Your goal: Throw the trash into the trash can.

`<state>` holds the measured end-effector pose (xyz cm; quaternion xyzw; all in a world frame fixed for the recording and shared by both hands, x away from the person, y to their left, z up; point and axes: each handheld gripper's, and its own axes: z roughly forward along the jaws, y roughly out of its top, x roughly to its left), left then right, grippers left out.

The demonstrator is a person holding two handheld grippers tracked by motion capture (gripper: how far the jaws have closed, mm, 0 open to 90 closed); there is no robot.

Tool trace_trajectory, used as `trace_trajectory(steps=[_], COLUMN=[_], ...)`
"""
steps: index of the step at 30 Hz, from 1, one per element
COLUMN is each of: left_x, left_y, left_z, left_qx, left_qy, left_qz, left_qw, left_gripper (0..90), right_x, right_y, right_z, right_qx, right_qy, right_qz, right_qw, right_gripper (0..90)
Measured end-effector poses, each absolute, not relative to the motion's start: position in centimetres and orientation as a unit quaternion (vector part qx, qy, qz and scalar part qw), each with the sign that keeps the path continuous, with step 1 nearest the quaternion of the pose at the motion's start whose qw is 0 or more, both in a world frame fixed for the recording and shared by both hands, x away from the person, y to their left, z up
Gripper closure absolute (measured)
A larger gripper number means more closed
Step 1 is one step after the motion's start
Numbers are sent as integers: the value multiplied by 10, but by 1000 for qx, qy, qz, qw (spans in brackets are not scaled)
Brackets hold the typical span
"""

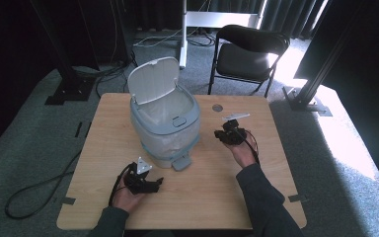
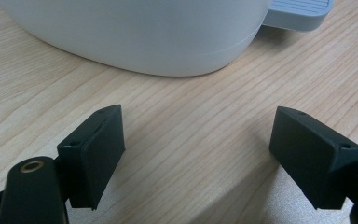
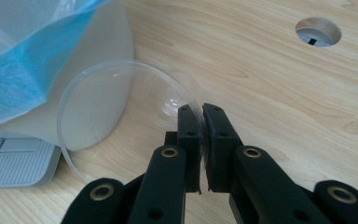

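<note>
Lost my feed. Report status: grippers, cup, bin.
Left hand-held gripper open, empty, low by bin base. Right hand-held gripper shut on clear cup rim, beside bin. Lid up, bag in; nothing in the way.

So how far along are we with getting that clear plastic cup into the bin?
Done: the bin's lid stands open and a bag lines the bin. In hand: the right gripper is shut on the rim of the clear cup, beside the bin, not over it. The left gripper sits open near the bin's base. Left: probably lifting the cup over the opening and letting go.
</note>
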<state>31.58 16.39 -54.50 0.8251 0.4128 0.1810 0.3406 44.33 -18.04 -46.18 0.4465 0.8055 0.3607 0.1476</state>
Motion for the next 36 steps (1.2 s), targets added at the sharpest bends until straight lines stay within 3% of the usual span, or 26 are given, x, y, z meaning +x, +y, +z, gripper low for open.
trace_trajectory(steps=[36], left_x=[316], left_y=[164], left_z=[-545], left_qx=[825], left_qy=[413], left_qz=[180], left_qw=[341], left_gripper=[180], right_x=[441], right_y=[-191], right_z=[-418], right_qx=[444], right_qy=[781], right_qz=[396], right_qw=[188], right_gripper=[861])
